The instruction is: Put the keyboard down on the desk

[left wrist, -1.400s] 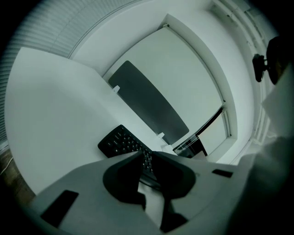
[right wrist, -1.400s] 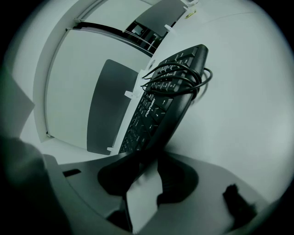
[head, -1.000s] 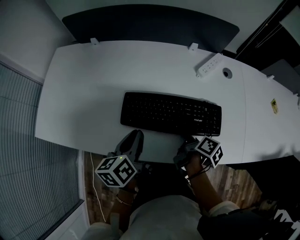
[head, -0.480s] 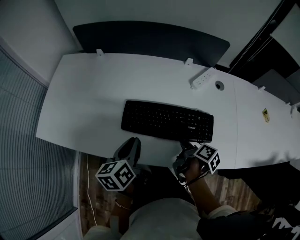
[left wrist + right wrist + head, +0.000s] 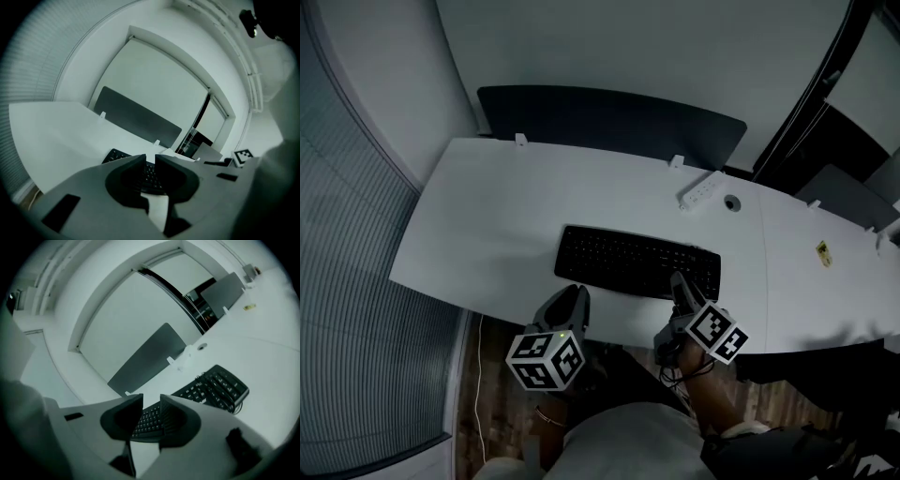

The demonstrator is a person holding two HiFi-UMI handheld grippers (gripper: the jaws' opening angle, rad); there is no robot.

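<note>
Keyboard lies flat on the white desk, near its front edge

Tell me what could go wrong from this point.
1. The right gripper, jaws apart, hangs by the keyboard's near edge; a careless move might nudge it.
2. The keyboard lies close to the desk's near edge, so a knock toward the person could tip it off.

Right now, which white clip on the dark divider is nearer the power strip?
The right-hand clip in the head view: the power strip lies close by it; the other clip stands far off.
</note>
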